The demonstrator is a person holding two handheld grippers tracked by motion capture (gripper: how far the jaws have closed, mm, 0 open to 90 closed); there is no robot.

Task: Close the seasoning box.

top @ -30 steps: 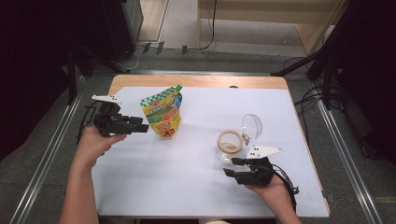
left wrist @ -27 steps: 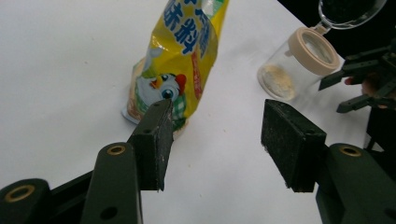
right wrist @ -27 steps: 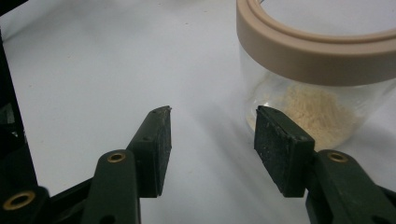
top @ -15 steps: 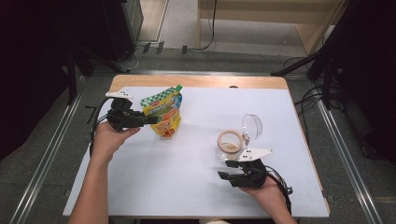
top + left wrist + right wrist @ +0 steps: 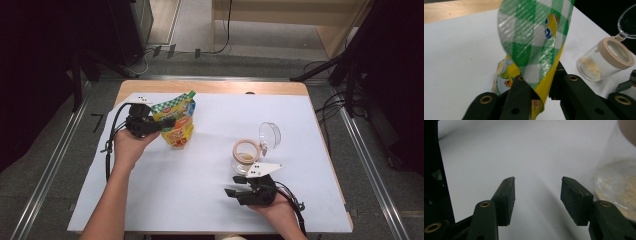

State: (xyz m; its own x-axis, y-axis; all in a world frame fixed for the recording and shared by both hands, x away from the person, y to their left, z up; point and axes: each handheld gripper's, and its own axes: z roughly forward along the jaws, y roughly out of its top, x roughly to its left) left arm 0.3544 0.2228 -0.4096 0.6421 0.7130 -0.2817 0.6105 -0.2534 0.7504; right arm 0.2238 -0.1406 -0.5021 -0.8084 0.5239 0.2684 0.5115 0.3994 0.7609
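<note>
Pouch [image 5: 177, 125] pinched by left gripper [image 5: 167, 121] near table's [image 5: 210, 88] far-left edge.

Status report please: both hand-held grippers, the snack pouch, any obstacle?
Left hand-held gripper shut on snack pouch. Right hand-held gripper open, near open jar. No obstacle.

Green-checked, yellow snack pouch [image 5: 177, 122] standing upright at the white table's far left, its top edge pinched flat and creased
</note>
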